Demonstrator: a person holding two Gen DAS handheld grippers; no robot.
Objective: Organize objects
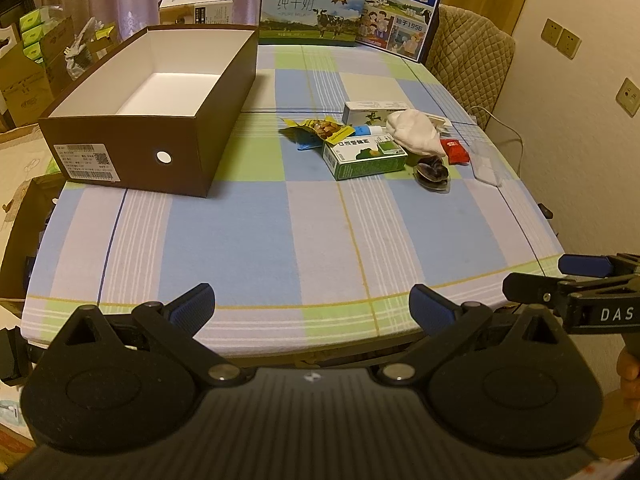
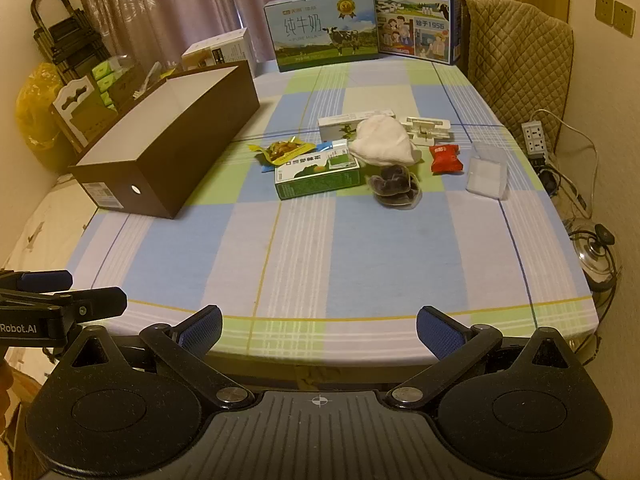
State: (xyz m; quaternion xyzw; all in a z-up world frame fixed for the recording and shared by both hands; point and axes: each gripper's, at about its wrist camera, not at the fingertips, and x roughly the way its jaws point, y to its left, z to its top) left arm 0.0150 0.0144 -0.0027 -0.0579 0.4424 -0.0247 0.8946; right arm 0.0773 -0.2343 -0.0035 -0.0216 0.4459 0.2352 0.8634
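An open, empty brown box [image 1: 160,112] [image 2: 176,148] stands at the table's left. A cluster of small items lies right of it: a green carton [image 1: 366,157] [image 2: 318,178], a yellow snack packet [image 1: 320,128] [image 2: 282,150], a white cloth bundle [image 1: 414,130] [image 2: 384,142], a white carton [image 1: 370,112] [image 2: 340,125], a dark clear pouch [image 1: 432,174] [image 2: 396,188], a red packet [image 1: 454,151] [image 2: 445,159] and a clear plastic case [image 1: 486,166] [image 2: 486,178]. My left gripper [image 1: 312,308] and right gripper [image 2: 319,328] are open and empty at the table's near edge, far from the items.
Two milk cartons [image 1: 312,12] [image 2: 414,12] stand at the table's far edge. A quilted chair [image 2: 516,56] is at the right. A power strip [image 2: 536,138] and cables lie off the right edge. Cardboard boxes [image 1: 24,76] crowd the left.
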